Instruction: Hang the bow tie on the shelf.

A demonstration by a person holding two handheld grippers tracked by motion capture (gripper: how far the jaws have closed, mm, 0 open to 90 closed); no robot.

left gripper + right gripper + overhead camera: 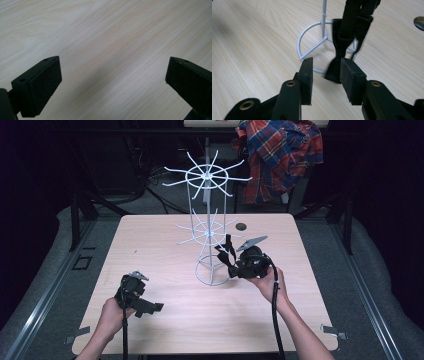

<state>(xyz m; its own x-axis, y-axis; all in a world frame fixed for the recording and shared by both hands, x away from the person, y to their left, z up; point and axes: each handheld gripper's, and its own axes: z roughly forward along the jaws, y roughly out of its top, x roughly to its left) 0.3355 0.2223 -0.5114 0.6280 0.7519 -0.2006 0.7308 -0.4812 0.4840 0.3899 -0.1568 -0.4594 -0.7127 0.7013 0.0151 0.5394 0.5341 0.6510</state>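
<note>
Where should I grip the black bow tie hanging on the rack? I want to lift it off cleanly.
Grip the black bow tie at its knot, coming from the near side as the right gripper does. It hangs by its strap from the white wire rack, and the knot is its narrowest part.

We see our right claw (325,75) parted at bottom centre, a black bow tie (344,45) hanging just beyond, before the white wire stand (312,47).

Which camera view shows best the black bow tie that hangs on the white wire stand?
The right gripper view: the black bow tie and its strap hang close before the jaws, beside the white wire stand base ring. The high view gives it small and dark, partly behind the right gripper. The left gripper view gives bare table.
</note>
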